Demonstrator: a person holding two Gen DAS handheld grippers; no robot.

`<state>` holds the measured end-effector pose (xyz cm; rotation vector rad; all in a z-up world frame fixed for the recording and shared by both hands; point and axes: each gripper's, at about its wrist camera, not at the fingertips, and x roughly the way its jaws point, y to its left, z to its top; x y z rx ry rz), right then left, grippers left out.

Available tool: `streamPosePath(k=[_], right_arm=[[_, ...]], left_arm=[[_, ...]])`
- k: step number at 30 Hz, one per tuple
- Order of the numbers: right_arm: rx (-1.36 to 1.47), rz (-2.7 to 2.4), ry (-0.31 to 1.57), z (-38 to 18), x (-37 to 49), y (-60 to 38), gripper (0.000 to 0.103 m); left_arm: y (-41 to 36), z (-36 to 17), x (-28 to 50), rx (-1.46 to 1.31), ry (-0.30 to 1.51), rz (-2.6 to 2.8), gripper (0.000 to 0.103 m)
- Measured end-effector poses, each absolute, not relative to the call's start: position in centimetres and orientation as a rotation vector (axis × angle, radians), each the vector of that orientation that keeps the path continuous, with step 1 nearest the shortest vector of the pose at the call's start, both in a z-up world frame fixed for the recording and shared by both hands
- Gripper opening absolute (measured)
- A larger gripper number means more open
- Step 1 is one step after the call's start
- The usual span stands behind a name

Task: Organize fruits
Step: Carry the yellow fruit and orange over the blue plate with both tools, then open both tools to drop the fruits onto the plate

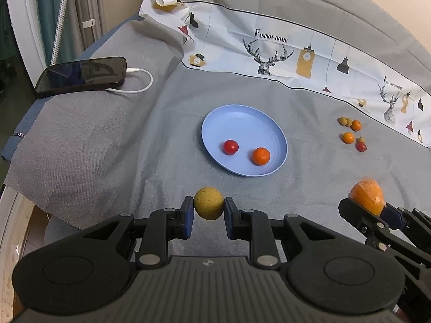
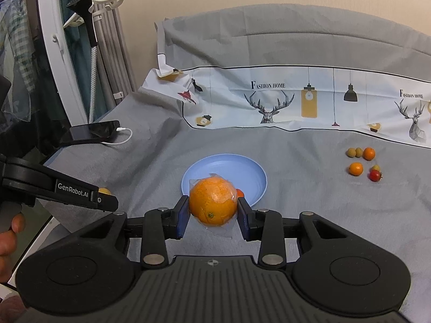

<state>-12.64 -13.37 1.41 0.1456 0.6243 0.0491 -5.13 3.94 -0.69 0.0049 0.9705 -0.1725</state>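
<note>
Right up front we've got the left gripper (image 1: 209, 207) clamped on a small yellowish ball of a fruit (image 1: 208, 203), pads pressing both its sides, held just above the grey cloth (image 1: 107, 148). Over on our other side the right gripper (image 2: 212, 206) is squeezing a big orange (image 2: 212, 201) that looks wrapped in clear film — jaws closed on it, not gaping.

Both fruits sit on the near side of the blue plate (image 1: 242, 115), which lies straight ahead of each gripper and a bit further out. Already on it: a red tomato-looking thing (image 1: 230, 147) and a small orange one (image 1: 261, 156), apart from each other toward the near rim. Round fruit, so no long axis to fuss over.

We'd guess the plate is where these go. From the right wrist view the orange hangs right in front of the near rim, so that hand looks closer; the left one has a short stretch of cloth to cross first.

Further out to the right — a little cluster of loose fruits (image 1: 353, 134) well clear of the plate. Far left, a phone (image 1: 80, 76) on its cable.
</note>
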Motion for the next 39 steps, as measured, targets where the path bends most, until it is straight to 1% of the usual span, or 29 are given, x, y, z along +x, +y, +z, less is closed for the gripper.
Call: streamPosePath(k=[13,22,30,39], right_arm=[[0.166,0.033,0.662,-0.1,-10.0,-14.1,0.039],[0.183,0.027,0.679,-1.9,-5.1,-15.2,0.039],[0.164,0.012,0.742,-5.3,1.1,-16.4,0.039],[0.138,0.021,0.841,-10.2,7.1,-16.8,0.039]], left_arm=[[2.8,-2.0,-1.7,0.029,1.002,-0.161,0.026],[1.0,-3.4,4.5,0.057,1.01,-0.128,0.026],[-1.6,-7.2,11.1,0.076,1.06,-0.145,0.026],[-3.4,-11.6,16.1,0.107,1.106,-0.156,0.026]])
